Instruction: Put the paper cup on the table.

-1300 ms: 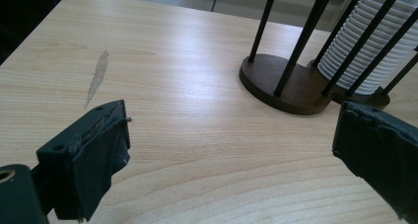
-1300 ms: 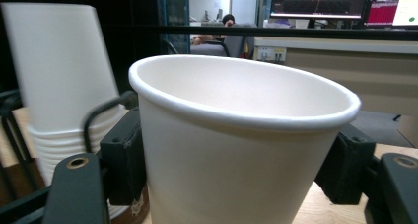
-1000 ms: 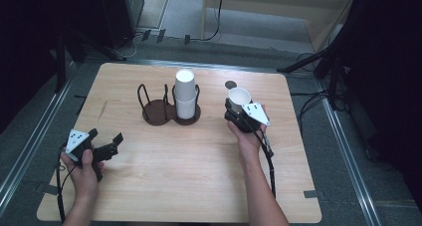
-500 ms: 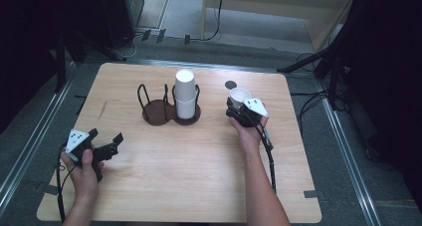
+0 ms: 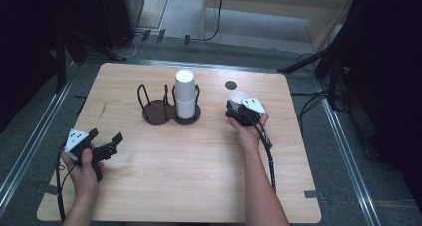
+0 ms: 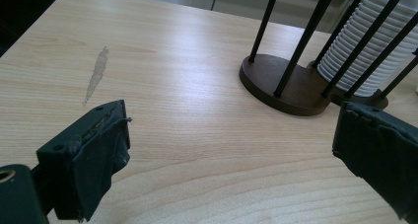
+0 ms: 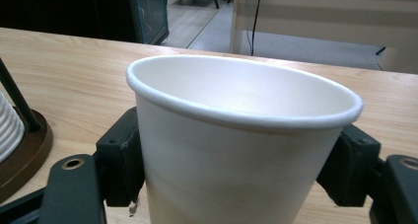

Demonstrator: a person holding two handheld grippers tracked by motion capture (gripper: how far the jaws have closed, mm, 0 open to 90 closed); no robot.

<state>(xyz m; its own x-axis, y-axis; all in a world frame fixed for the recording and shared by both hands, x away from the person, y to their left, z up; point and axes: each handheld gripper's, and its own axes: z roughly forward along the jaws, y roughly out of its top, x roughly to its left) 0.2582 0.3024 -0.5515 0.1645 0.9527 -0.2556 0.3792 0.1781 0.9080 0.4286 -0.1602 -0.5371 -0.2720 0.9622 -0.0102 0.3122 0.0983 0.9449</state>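
A white paper cup (image 5: 238,97) stands upright right of the table's middle, and my right gripper (image 5: 235,109) is shut on it. In the right gripper view the cup (image 7: 236,150) sits between the two black pads (image 7: 121,160), which press its sides. A brown two-ring wire cup holder (image 5: 158,108) stands at the table's centre, with a stack of white cups (image 5: 184,94) in its right ring and its left ring empty. My left gripper (image 5: 105,137) is open near the front left, holding nothing. Its view looks at the holder (image 6: 283,83) and the stack (image 6: 362,51).
The wooden table (image 5: 164,186) has bare room in front and on the left. A small dark round spot (image 5: 230,85) lies behind the held cup. A pale scuff (image 6: 97,71) marks the wood. Dark floor, cables and stands surround the table.
My right gripper, with the cup, has shifted slightly away from the person. The left gripper has stayed where it was.
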